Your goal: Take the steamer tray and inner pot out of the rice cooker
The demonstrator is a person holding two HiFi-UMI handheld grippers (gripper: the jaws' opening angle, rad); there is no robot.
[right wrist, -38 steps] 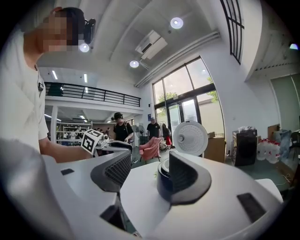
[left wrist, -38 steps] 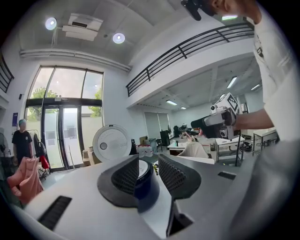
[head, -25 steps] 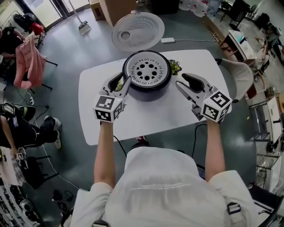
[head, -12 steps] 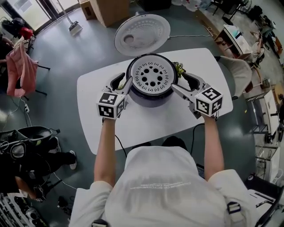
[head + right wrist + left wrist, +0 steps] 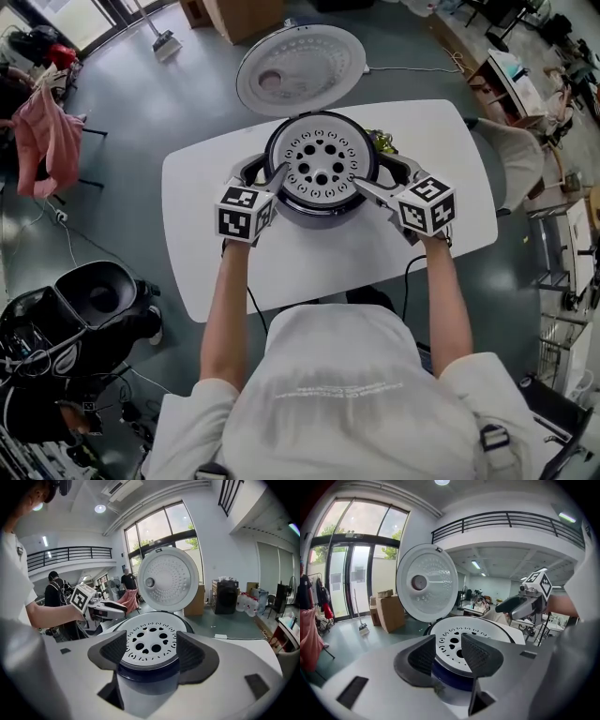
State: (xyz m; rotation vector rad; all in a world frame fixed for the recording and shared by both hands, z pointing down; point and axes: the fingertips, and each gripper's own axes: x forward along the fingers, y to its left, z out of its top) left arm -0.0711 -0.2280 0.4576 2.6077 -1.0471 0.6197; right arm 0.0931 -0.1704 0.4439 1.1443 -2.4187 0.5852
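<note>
**1. Placement and reasons.** Rice cooker (image 5: 317, 211) stands mid-table (image 5: 450, 169). Its lid (image 5: 300, 68) is swung fully up behind it, so the top is open for access. Steamer tray (image 5: 322, 169) is seated in cooker's mouth, perforated face up. Judged: tray must come out first, since it covers the inner pot, which is hidden beneath it. Left gripper (image 5: 265, 174) is at cooker's left flank and right gripper (image 5: 375, 176) at its right flank, both angled down twd the rim. Judged: a two-sided approach, so the tray lifts level w/o tipping.

**2. Jaws.**
- Left gripper: jaws apart, have just been opening. Its own view shows tray's near rim and cooker wall in the gap; pads press on neither.
- Right gripper: jaws wide apart, likewise just been opening. Tray rim and cooker's dark wall are in the gap; no clamp.

**3. Tray vs. grippers.** Tray lies btwn the two grippers, at cooker's rim level.
- Head view: left tips are just beside cooker's left rim.
- Right gripper's lower jaw overlaps tray's right edge. Touching or just above: cannot tell.
- Nothing lifted; tray remains in the cooker.

**4. Risk (judgement).** Jaws could pinch cooker's own rim instead of tray's edge.
</note>
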